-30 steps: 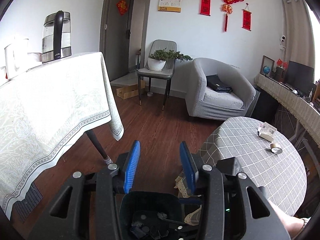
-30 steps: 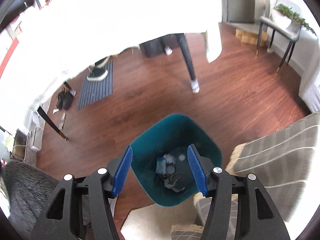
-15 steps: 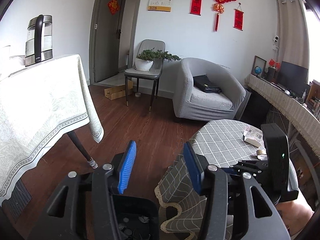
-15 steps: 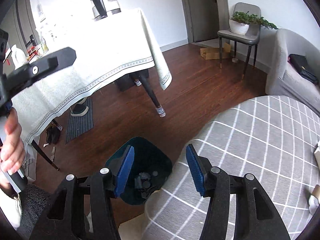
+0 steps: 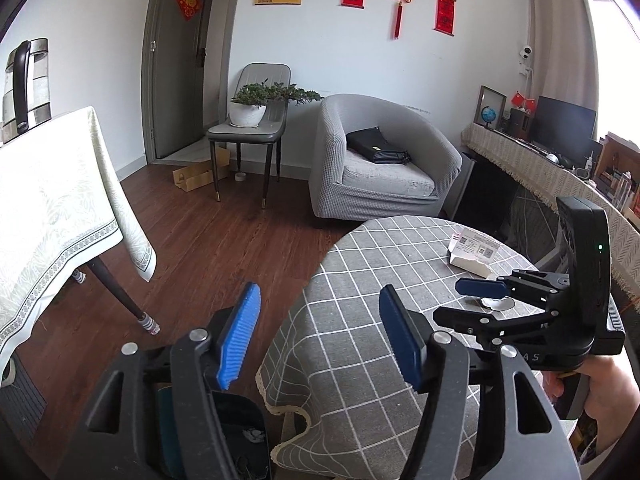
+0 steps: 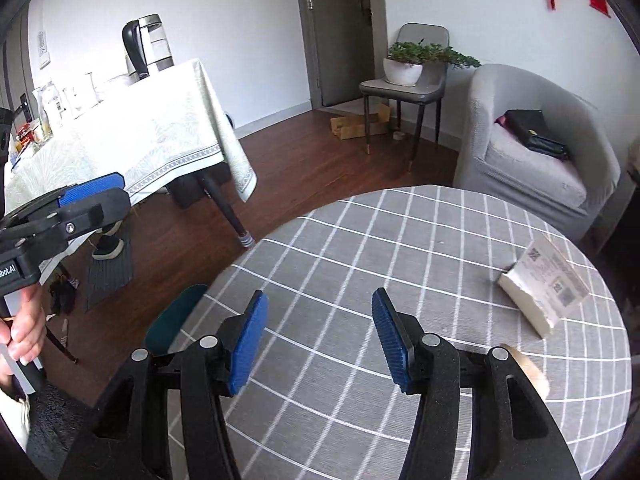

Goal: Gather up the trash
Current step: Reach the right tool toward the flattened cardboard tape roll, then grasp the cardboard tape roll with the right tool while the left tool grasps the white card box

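Observation:
A dark teal trash bin (image 5: 240, 436) with scraps inside stands on the floor beside the round grey-checked table (image 5: 360, 280); its rim also shows in the right wrist view (image 6: 172, 316). My left gripper (image 5: 320, 340) is open and empty, above the table's left edge. My right gripper (image 6: 316, 344) is open and empty over the table top; it also shows in the left wrist view (image 5: 480, 292). A white printed box (image 6: 544, 284) lies on the table at the right. A small round white piece (image 5: 496, 303) lies by the right gripper's fingers. A tan object (image 6: 524, 364) is half hidden behind the right finger.
A large table with a pale cloth (image 6: 140, 136) and a kettle (image 6: 146, 44) stands left. A grey armchair (image 5: 380, 168) with a black bag, a chair with a potted plant (image 5: 252, 108) and a cardboard box (image 5: 200, 174) stand behind. Wooden floor (image 5: 208, 256) lies between.
Both grippers have risen from over the bin and swung right toward the round table. The right gripper now hovers over the table top. Both stay open and empty.

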The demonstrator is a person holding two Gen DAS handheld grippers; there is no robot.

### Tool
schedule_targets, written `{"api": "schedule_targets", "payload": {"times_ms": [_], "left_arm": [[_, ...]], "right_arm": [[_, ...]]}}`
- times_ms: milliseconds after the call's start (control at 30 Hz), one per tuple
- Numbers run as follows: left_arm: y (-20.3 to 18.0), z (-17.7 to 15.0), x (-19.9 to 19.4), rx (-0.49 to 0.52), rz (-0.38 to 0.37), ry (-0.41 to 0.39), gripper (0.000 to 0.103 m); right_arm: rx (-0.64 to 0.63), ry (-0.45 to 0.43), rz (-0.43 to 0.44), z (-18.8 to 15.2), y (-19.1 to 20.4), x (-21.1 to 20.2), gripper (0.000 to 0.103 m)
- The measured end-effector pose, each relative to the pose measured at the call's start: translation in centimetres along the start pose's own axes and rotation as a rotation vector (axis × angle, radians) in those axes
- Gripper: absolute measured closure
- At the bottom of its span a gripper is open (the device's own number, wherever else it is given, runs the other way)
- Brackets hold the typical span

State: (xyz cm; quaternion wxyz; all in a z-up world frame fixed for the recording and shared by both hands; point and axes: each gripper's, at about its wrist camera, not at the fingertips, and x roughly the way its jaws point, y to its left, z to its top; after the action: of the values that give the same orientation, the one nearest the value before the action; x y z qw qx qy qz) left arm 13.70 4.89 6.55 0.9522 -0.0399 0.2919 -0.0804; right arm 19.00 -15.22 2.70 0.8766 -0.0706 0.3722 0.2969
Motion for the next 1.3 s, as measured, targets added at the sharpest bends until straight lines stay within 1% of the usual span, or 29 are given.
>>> {"api": "schedule_targets", "payload": {"times_ms": [133,300,433,533,700,833,967,1067,1100,1200,1267,1300], "left_arm": [[-1.5,-0.2,0.9,0.013,-0.021,0.009,0.034],[-3.0,-0.3,1.6,0.036,-0.034,0.022,0.031],[-3.7,-0.1,2.1,0.031,-0.047,0.026,0.028],[-4.2,0.0,2.6,0.034,-0.052,0.034,0.028],[-5.5,-0.2,3.2,0.050,-0.061,0.046,0.028],[-6.2,-0.2,3.9,0.056,-0.073,0.057,0.027],[-7.0,-0.2,4.8,0.048,-0.096,0.075,0.027],[-7.5,-0.3,5.7,0.036,-0.124,0.099,0.027],[-7.7,-0.2,6.0,0.030,-0.135,0.108,0.027],[-8.4,0.0,6.9,0.014,-0.167,0.129,0.026],[-9.0,0.4,7.5,0.014,-0.179,0.138,0.024],[-9.3,0.5,7.9,0.019,-0.180,0.141,0.024]], "right_arm": [[0.031,-0.016,-0.045,-1.0,-2.5,-1.4,0.045],[0.021,-0.024,-0.124,-2.1,-5.1,-2.7,0.043],[0.050,-0.029,-0.160,-3.1,-7.2,-3.6,0.039],[0.068,-0.014,-0.187,-3.8,-8.5,-3.7,0.037],[0.093,0.009,-0.190,-4.8,-10.2,-3.5,0.037],[0.083,0.032,-0.185,-5.4,-10.6,-2.9,0.037],[0.081,0.060,-0.185,-5.9,-11.0,-2.2,0.037],[0.100,0.077,-0.162,-6.0,-11.6,-1.7,0.037],[0.105,0.081,-0.154,-6.0,-11.6,-1.6,0.037],[0.099,0.112,-0.140,-6.2,-11.5,-0.8,0.046],[0.079,0.114,-0.160,-6.2,-11.4,-0.6,0.052],[0.078,0.115,-0.165,-6.3,-11.5,-0.7,0.056]]}}
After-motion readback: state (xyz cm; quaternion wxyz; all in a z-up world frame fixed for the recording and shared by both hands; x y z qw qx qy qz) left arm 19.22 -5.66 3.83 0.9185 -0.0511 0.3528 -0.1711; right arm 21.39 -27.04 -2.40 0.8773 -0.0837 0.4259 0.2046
